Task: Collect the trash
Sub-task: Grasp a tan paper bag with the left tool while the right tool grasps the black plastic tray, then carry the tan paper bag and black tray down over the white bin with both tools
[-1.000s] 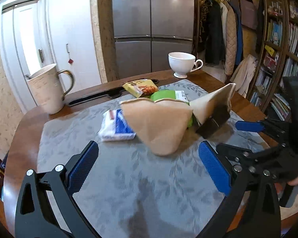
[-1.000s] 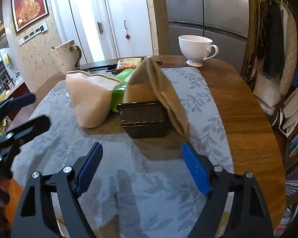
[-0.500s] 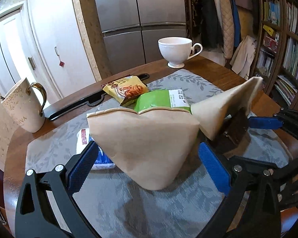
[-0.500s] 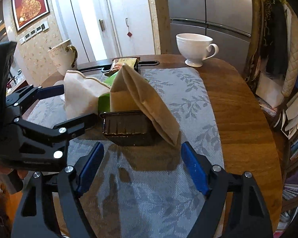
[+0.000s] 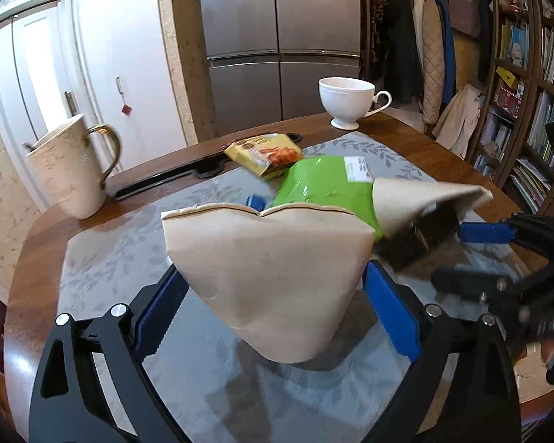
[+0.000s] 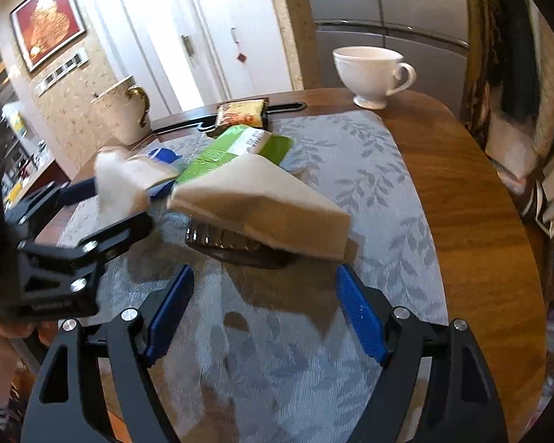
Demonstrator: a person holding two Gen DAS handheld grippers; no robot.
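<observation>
A beige paper filter cone [image 5: 273,277] stands on the grey placemat [image 5: 103,258] between the blue pads of my left gripper [image 5: 275,273]. Its jaws are closing on either side of the cone, and I see no firm squeeze. Behind the cone lie a green packet [image 5: 328,184] and a yellow snack packet [image 5: 266,155]. A second beige filter [image 6: 262,203] leans over a dark plastic tray [image 6: 236,247], just ahead of my right gripper [image 6: 264,272]. That gripper is open and nothing is between its pads. My left gripper's frame [image 6: 66,258] shows at the left in the right wrist view.
A tall mug with a gold handle [image 5: 70,170] stands at the back left, and a white teacup [image 5: 347,101] at the back right. A long black object [image 5: 166,177] lies along the far edge. The wooden table [image 6: 472,221] drops off to the right. Bookshelves and hanging coats stand beyond it.
My left gripper has moved forward until the beige cone sits between its pads, and the pads have come closer together. The second filter now lies flatter over the dark tray.
</observation>
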